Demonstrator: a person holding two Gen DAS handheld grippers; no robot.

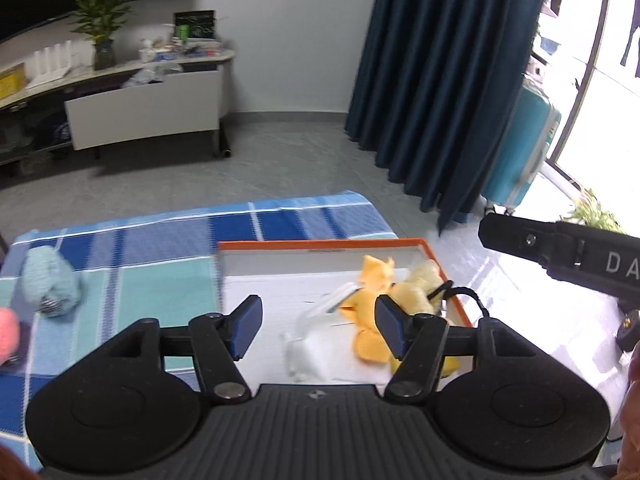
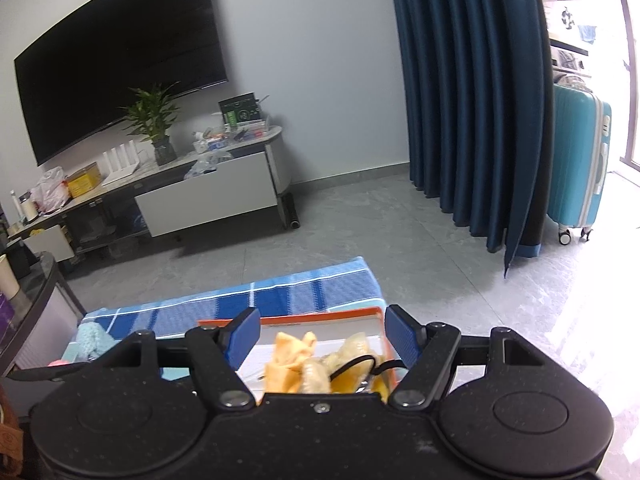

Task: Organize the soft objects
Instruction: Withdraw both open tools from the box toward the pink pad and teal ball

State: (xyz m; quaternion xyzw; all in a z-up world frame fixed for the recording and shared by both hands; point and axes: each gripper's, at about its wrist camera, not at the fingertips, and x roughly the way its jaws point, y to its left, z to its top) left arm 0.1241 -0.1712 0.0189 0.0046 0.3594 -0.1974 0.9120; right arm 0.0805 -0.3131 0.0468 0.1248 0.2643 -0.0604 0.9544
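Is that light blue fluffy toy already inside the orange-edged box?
No, the light blue toy lies on the checked blue cloth, off to the left of the orange-edged box.

I count one orange-rimmed tray point(image 1: 320, 245) holding two soft toys, orange point(image 1: 374, 280) and pale yellow point(image 1: 416, 288) (both far right), plus one clear bag point(image 1: 316, 344); left, two knitted toys, blue point(image 1: 50, 280) and pink point(image 1: 7, 334).

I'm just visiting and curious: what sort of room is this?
Most likely a home living room: a large black wall-mounted television above a low white media cabinet, floor-length dark blue curtains, and a teal hard-shell suitcase by the window.
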